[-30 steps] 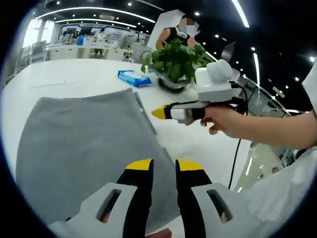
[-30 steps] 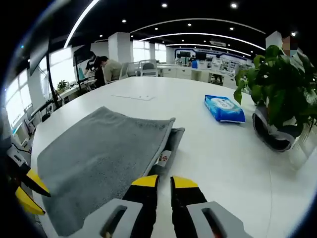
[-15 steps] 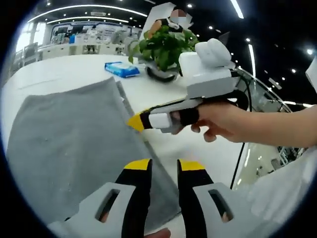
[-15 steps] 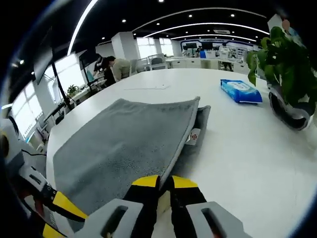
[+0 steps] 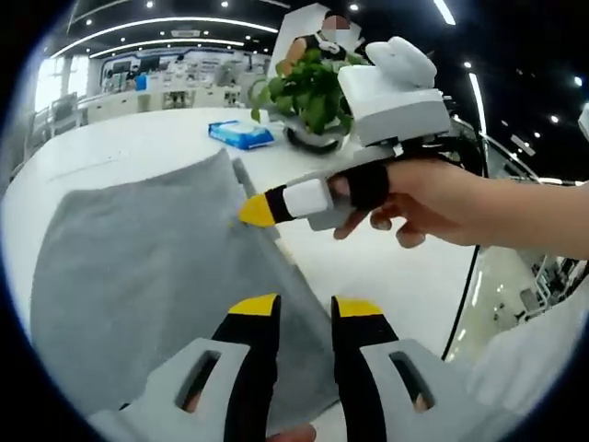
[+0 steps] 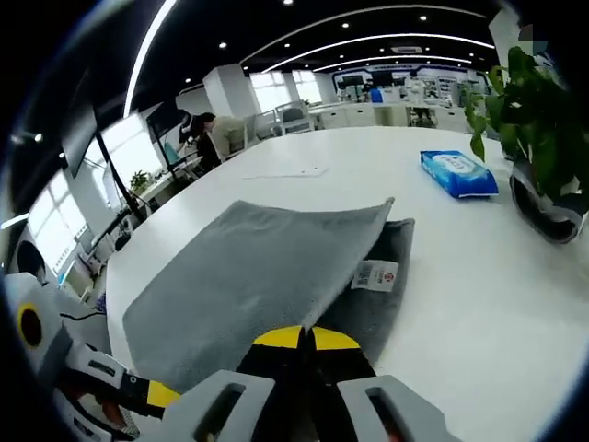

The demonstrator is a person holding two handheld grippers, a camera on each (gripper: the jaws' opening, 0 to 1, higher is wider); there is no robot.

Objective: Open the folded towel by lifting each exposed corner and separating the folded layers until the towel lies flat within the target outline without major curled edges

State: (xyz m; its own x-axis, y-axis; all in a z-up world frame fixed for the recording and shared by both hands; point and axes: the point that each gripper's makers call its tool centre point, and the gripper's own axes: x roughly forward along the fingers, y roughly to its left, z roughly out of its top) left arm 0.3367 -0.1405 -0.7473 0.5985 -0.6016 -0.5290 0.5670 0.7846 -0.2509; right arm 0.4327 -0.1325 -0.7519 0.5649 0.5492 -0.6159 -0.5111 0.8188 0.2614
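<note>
The right gripper (image 6: 296, 339) has closed: a second ago its jaws stood slightly apart above the towel's near edge, and now the yellow tips meet on the top layer of the grey towel (image 6: 248, 285), whose upper fold rides up toward the tips while a lower layer with a white label (image 6: 375, 274) lies exposed at about 1 o'clock of them. In my judgement this is the first corner grip taken, with the peel-back not yet done. In the left gripper view the right gripper (image 5: 267, 207) reaches in from 3 o'clock, a hand (image 5: 433, 198) around its body, tips at the towel's (image 5: 147, 276) right edge. The left gripper (image 5: 305, 308) hovers with jaws narrowly parted, holding nothing. On the white table (image 6: 460, 276) a blue wipes pack (image 6: 458, 173) and a potted plant (image 6: 538, 138) sit at 1 to 2 o'clock, well apart from the towel, so the unfolding path looks unobstructed; no target outline can be made out.
</note>
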